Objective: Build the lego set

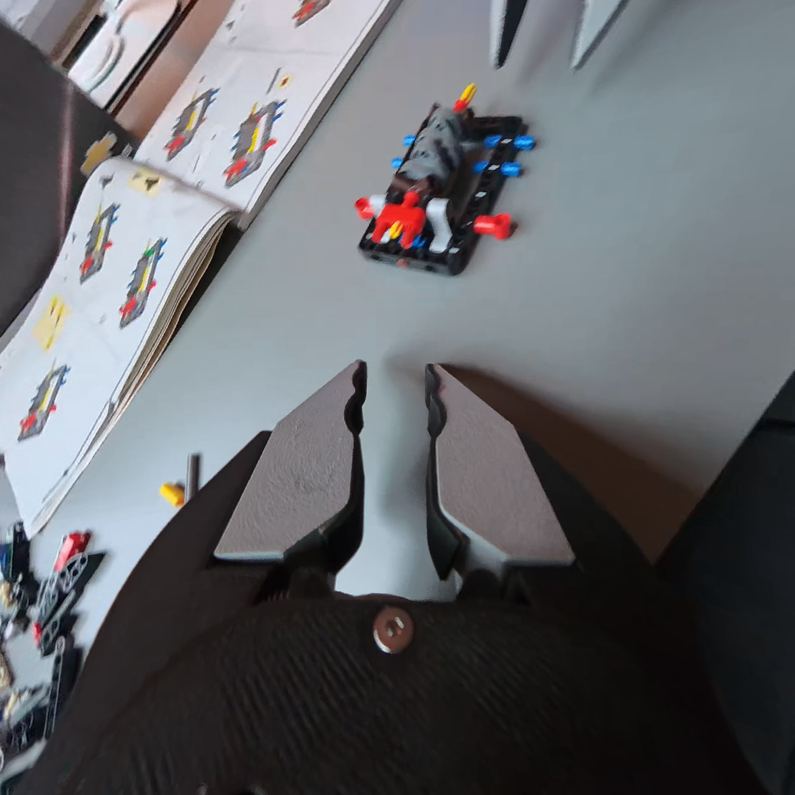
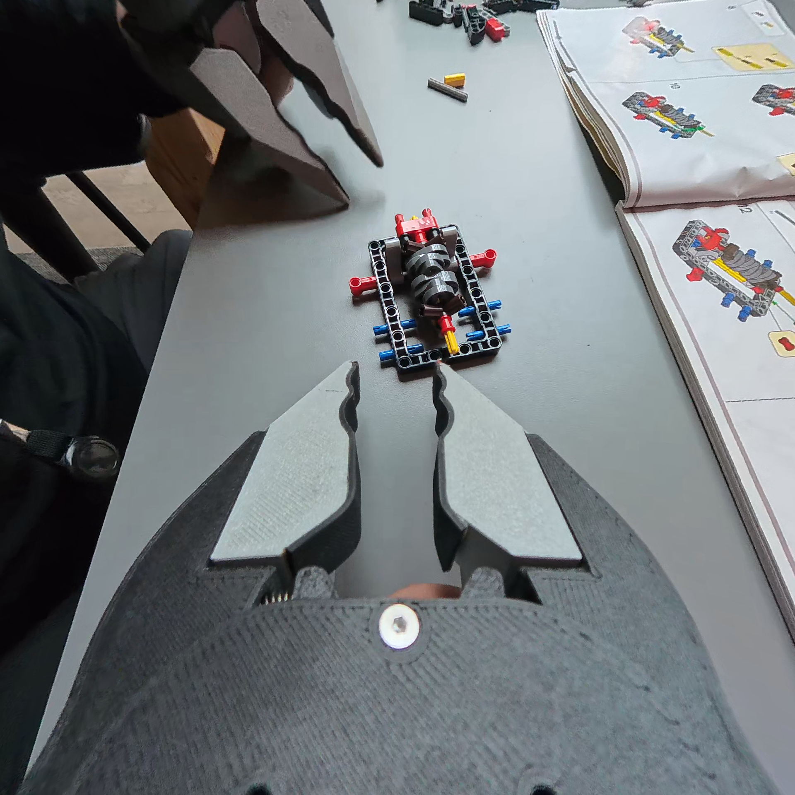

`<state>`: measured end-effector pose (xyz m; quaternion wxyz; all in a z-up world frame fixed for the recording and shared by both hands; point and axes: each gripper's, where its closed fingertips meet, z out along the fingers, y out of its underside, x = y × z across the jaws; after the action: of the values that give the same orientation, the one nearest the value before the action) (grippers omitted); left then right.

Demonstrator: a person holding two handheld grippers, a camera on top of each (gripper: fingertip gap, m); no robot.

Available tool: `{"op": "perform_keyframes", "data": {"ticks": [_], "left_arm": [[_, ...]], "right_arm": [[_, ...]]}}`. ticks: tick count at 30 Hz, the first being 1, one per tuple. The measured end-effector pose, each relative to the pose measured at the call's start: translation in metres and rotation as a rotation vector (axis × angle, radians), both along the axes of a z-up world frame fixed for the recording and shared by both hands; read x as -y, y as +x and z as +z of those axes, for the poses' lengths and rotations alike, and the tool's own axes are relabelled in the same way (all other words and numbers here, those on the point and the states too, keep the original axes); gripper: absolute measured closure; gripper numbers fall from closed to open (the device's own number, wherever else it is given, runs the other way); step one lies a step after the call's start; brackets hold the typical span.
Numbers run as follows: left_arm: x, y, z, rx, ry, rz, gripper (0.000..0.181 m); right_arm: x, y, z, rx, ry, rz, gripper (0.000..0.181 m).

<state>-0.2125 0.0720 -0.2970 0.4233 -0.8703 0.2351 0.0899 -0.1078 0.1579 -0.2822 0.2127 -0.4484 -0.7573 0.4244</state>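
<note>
The partly built lego assembly [image 2: 430,292] lies flat on the grey table: a black rectangular frame with a grey geared core, red parts, blue pins and a yellow axle. It also shows in the left wrist view [image 1: 443,193]. My right gripper [image 2: 395,372] is open and empty, its tips just short of the frame's near end. My left gripper [image 1: 396,374] is open and empty, above bare table and well short of the assembly. In the right wrist view, my left gripper [image 2: 363,180] hangs beyond the assembly's far left. In the left wrist view, my right gripper [image 1: 537,60] shows at the top edge.
An open instruction booklet [image 2: 710,172] lies along the table's right side; it shows on the left in the left wrist view [image 1: 150,215]. A small yellow piece [image 2: 454,79] and a grey axle [image 2: 447,89] lie loose. A pile of loose parts [image 2: 473,17] lies farther off. The table edge [image 2: 172,301] runs beside a person's dark clothing. My right fingertips sit around 15 cm from my left ones.
</note>
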Motion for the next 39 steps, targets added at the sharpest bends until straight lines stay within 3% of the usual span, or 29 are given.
{"op": "perform_keyframes", "data": {"ticks": [8,13,24,31,34,37,39], "left_arm": [[0.015,-0.089,0.015,0.318,0.040,0.319,0.147],[0.032,-0.130,0.012,0.275,0.045,0.438,0.148],[0.024,-0.136,-0.002,0.245,-0.053,0.382,0.144],[0.018,-0.139,-0.004,0.338,-0.086,0.362,0.148],[0.018,-0.135,-0.004,0.349,-0.094,0.336,0.157],[0.019,-0.134,-0.005,0.330,-0.092,0.340,0.179],[0.020,-0.133,-0.005,0.318,-0.090,0.342,0.179]], "right_arm": [[0.001,0.000,-0.001,0.004,0.013,0.006,0.150],[0.001,0.000,0.001,-0.009,0.010,0.005,0.151],[0.002,0.001,0.000,0.001,0.005,0.016,0.150],[0.002,0.001,0.001,-0.001,-0.006,0.015,0.151],[0.002,0.001,0.000,0.003,-0.005,0.017,0.151],[0.002,0.001,0.000,0.003,-0.004,0.016,0.151],[0.002,0.001,0.000,0.000,-0.003,0.015,0.151]]}}
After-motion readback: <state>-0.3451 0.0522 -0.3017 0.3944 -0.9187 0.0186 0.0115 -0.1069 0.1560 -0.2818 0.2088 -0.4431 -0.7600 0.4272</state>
